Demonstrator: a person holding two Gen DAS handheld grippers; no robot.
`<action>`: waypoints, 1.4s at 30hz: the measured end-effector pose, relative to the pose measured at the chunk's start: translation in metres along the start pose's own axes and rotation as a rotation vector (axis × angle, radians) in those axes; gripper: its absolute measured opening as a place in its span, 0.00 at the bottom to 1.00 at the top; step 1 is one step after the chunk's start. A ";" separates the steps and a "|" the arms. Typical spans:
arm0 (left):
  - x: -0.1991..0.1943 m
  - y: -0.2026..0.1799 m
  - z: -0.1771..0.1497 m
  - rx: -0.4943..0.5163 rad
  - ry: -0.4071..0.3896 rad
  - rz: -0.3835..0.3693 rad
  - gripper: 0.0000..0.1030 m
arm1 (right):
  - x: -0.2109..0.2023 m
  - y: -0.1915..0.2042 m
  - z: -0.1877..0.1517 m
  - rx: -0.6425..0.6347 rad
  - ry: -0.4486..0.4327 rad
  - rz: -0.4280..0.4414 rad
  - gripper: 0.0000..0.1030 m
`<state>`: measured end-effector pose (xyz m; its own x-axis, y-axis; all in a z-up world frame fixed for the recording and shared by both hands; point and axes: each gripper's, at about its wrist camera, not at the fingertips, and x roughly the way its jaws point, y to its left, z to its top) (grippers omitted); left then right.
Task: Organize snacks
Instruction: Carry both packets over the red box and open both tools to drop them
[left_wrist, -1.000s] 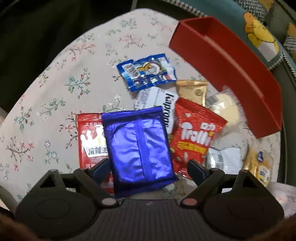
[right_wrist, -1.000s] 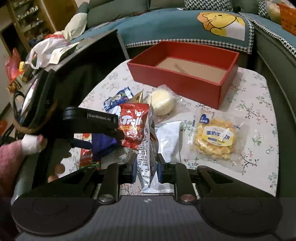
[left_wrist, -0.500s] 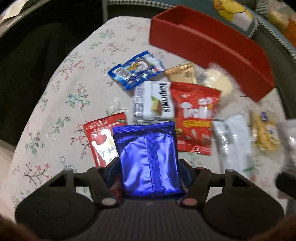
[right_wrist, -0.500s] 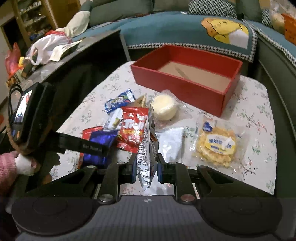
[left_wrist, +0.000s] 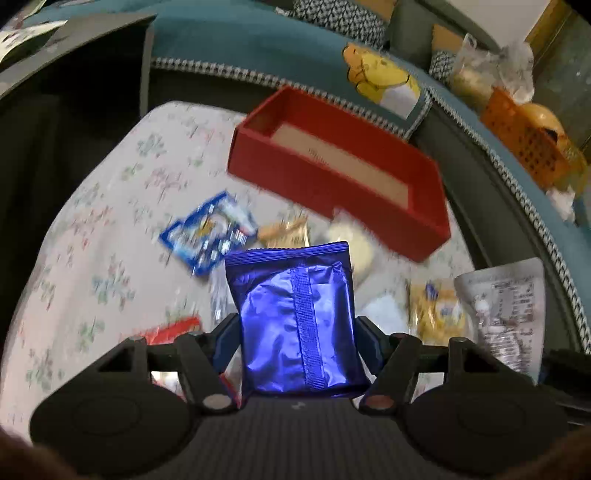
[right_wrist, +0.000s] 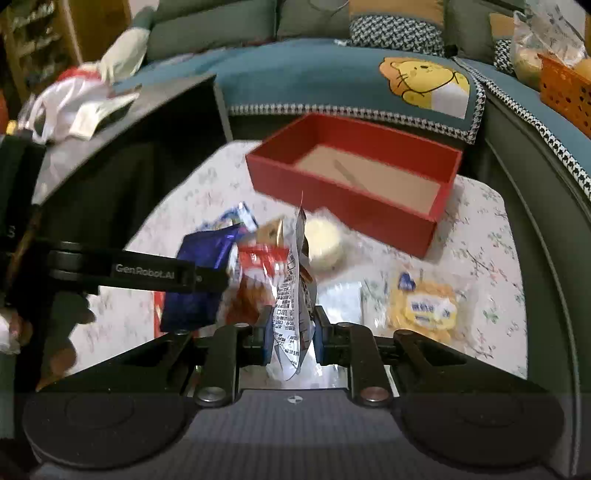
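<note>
— Two packets are being held at once. The left claw (left_wrist: 297, 349) is gripping the blue foil packet (left_wrist: 295, 325), its pads pressing on the packet's two side edges, and the packet is standing upright between the fingers, clear of the surface (left_wrist: 110, 221). The right claw (right_wrist: 291, 332) is clamped shut on the silver printed packet (right_wrist: 291, 295), which is sticking up edge-on from between its pads.

— What is each camera showing that the other is not?

— The left wrist view is showing the blue foil packet's back seam, running straight up its middle, and the flat printed face of the silver printed packet at its right edge. The right wrist view is showing the left claw from the side, with a hand (right_wrist: 55, 325) under it at the far left, and the blue foil packet hanging slightly tilted.

— And relative to the red box (right_wrist: 354, 184)?

— Both held packets are sitting on the near side of the red box, neither one over its open top. The box floor is showing bare brown. The round pale bun (right_wrist: 323, 243) is lying just in front of the box's near wall, and the yellow waffle packet (right_wrist: 424, 306) is lying nearer still, below the box's right end. The blue-and-white wrapper (left_wrist: 208, 232) is lying to the left of the box's near wall. Blur is making the red packets beneath the claws hard to read.
</note>
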<state>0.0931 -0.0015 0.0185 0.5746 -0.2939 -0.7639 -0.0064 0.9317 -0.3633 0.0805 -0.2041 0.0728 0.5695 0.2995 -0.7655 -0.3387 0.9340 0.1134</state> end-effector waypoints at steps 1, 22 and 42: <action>0.002 -0.001 0.005 0.001 -0.012 -0.006 0.71 | 0.007 -0.004 0.005 0.018 -0.011 0.001 0.26; 0.117 -0.038 0.155 -0.022 -0.151 -0.049 0.71 | 0.113 -0.087 0.122 0.136 -0.075 -0.075 0.26; 0.160 -0.031 0.159 -0.050 -0.092 -0.021 0.72 | 0.168 -0.108 0.129 0.138 -0.022 -0.142 0.65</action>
<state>0.3154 -0.0435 -0.0074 0.6479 -0.2898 -0.7044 -0.0330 0.9132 -0.4061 0.3101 -0.2295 0.0136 0.6213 0.1658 -0.7658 -0.1491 0.9845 0.0922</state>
